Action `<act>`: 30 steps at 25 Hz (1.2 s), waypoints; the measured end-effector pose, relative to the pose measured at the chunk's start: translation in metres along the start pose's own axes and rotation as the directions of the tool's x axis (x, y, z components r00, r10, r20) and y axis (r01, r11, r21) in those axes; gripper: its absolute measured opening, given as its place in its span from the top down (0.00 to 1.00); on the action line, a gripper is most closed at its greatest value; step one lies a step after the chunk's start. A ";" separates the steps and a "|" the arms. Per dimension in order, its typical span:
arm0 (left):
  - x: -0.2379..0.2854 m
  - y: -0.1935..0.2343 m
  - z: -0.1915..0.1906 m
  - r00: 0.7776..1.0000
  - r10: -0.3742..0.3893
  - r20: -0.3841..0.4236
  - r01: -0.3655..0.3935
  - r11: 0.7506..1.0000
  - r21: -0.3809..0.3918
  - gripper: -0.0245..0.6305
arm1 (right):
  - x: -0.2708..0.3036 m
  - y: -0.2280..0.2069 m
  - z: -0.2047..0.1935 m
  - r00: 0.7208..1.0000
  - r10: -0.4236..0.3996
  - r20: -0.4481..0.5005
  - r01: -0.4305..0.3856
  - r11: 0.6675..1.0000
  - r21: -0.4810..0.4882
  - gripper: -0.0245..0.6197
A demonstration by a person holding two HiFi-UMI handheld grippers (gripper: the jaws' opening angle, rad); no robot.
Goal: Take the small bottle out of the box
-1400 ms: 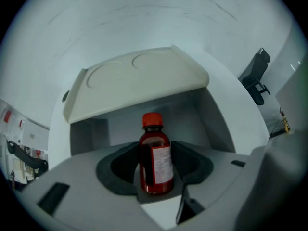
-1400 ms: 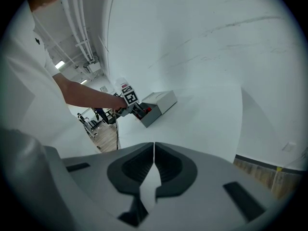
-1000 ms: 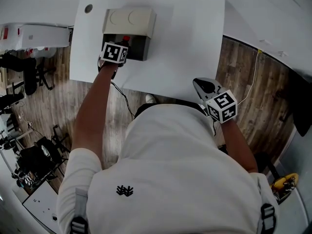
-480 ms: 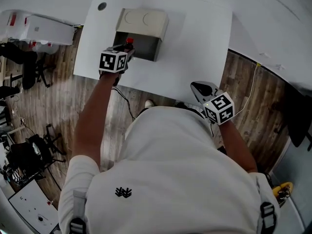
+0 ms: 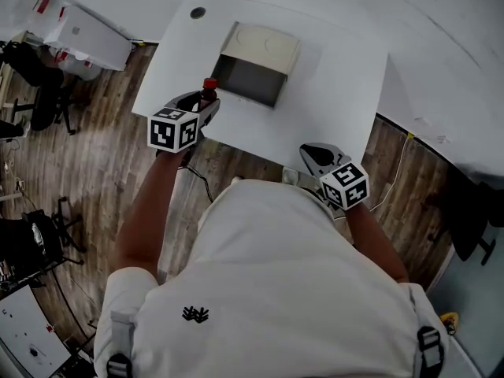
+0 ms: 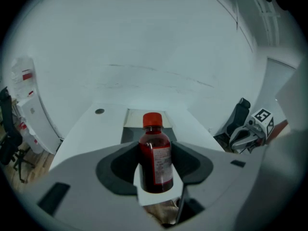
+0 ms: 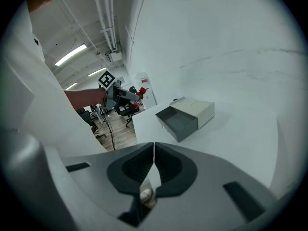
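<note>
A small bottle (image 5: 209, 90) of dark red liquid with a red cap stands upright between the jaws of my left gripper (image 5: 203, 105), which is shut on it. In the left gripper view the bottle (image 6: 155, 159) fills the gap between the pads, and the box (image 6: 131, 125) lies behind it on the table. The beige box (image 5: 261, 60) has its dark inside open toward me. The bottle hangs over the table's front left edge, clear of the box. My right gripper (image 5: 314, 155) is shut and empty, at the near edge of the table; its jaws (image 7: 153, 151) meet.
The white table (image 5: 340, 93) has a small round grommet (image 5: 197, 12) at its far left. Wooden floor, office chairs (image 5: 31, 69) and a white cabinet (image 5: 75, 30) lie to the left. A cable (image 5: 398, 172) runs on the floor at right.
My left gripper has pulled back from the box's opening toward the table's front left edge, with the bottle in it. The right gripper has stayed by the near edge.
</note>
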State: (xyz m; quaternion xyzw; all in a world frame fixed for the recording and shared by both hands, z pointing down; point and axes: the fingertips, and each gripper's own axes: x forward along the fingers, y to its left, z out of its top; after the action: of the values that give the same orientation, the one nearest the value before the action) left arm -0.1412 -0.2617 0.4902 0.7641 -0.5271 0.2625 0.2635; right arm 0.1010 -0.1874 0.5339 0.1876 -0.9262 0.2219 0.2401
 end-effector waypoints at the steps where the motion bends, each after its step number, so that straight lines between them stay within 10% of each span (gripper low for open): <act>1: -0.010 0.001 -0.002 1.000 -0.002 0.015 0.002 1.000 -0.007 0.63 | 0.003 0.005 0.002 1.000 0.000 -0.001 0.000 1.000 -0.007 0.95; 30: -0.196 -0.003 -0.089 0.966 -0.136 0.218 0.128 0.991 0.049 0.63 | 0.065 0.134 0.005 0.995 -0.095 -0.012 0.094 0.994 -0.057 0.95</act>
State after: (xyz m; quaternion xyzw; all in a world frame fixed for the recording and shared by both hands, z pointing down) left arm -0.2096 -0.0697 0.4212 0.8264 -0.4965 0.1667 0.2071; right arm -0.0150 -0.0941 0.5214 0.2225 -0.9205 0.1853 0.2625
